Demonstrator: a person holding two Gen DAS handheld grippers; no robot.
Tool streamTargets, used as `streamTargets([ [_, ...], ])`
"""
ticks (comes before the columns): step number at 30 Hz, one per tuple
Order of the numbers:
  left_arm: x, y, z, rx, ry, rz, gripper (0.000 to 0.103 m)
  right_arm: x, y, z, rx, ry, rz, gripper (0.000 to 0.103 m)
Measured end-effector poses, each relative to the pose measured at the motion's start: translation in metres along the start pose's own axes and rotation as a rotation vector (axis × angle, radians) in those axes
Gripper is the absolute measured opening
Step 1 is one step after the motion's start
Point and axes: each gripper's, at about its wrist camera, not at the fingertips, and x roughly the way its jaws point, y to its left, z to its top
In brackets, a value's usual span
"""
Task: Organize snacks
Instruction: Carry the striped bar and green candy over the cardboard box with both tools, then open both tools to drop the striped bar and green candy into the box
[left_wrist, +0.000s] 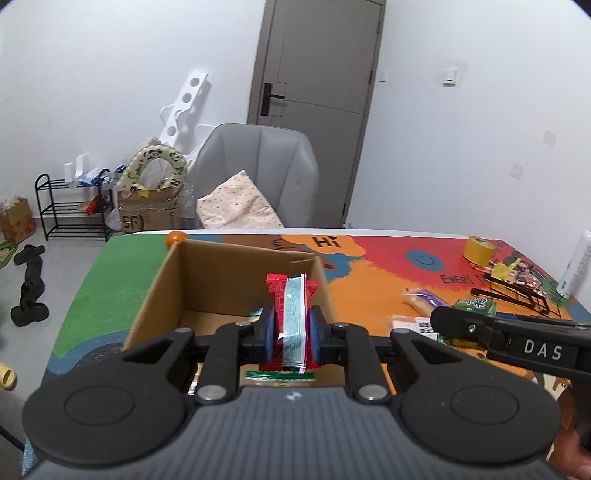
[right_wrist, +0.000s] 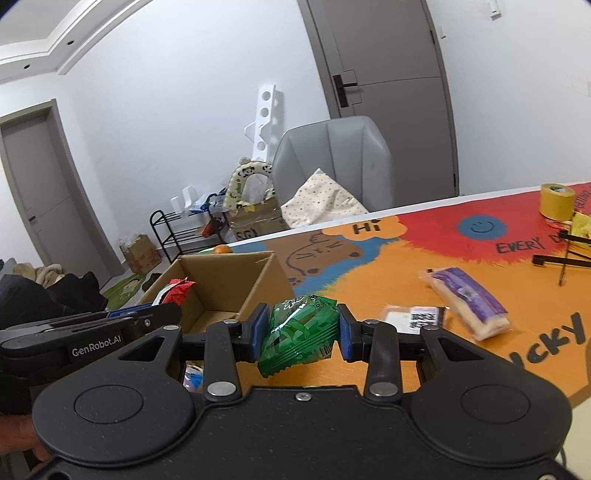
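Above the open cardboard box (left_wrist: 177, 280) at the table's (left_wrist: 110, 273) left end: left gripper (left_wrist: 290, 328), tilted downward, pinching a crinkly red packet (left_wrist: 291, 295) upright, over the near rim. Just right of the box's corner: right gripper (right_wrist: 300, 328), likewise tilted, clamped on a puffy green packet (right_wrist: 299, 332). Beyond, on the bright printed mat: purple packet (right_wrist: 465, 299), tape roll (right_wrist: 556, 201), room between.

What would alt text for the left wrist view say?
The left tongs grip a red snack packet over an open cardboard box on a colourful table mat; a grey chair stands behind.
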Motion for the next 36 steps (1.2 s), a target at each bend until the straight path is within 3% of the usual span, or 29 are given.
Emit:
streamTargets([
  [15,0.015,0.052,0.005,-0.072,0.009,0.031,0.018,0.035,0.045,0.012,-0.06,0.028,0.024,0.036],
  [27,0.01,0.067,0.005,-0.096,0.005,0.032,0.024,0.047,0.07,0.017,-0.088,0.043,0.045,0.036],
  [29,0.007,0.069,0.005,-0.1,0.004,0.036,0.026,0.047,0.075,0.018,-0.095,0.042,0.058,0.039],
  [32,0.005,0.071,0.005,-0.115,0.01,0.047,0.034,0.045,0.077,0.017,-0.102,0.042,0.068,0.051],
  [36,0.0,0.072,0.004,-0.126,0.005,0.054,0.05,0.039,0.071,0.015,-0.083,0.041,0.055,0.052],
])
